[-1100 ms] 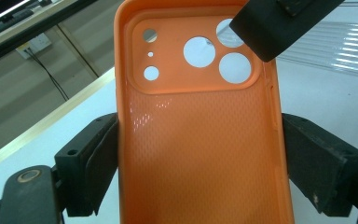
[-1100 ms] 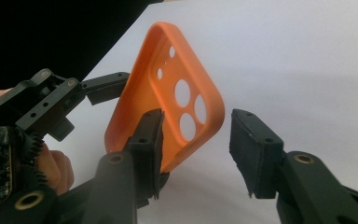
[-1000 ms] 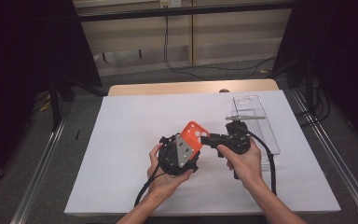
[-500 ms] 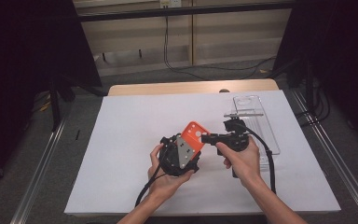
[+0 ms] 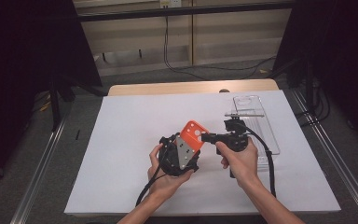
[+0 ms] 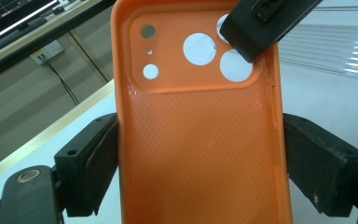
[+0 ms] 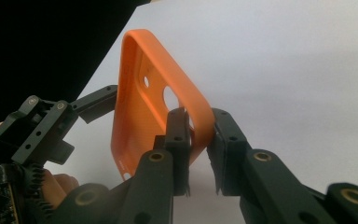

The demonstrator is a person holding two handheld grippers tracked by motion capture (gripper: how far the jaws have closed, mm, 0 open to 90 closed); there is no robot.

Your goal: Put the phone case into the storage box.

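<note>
The orange phone case stands upright above the worktop, its long sides clamped in the left gripper. The right gripper, whose jaws have just been closing, pinches the case's top corner by the camera holes

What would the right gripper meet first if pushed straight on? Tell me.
The orange phone case: the right gripper is already clamped on its corner rim. Beyond that, likely the left gripper, though depth is unclear.
</note>
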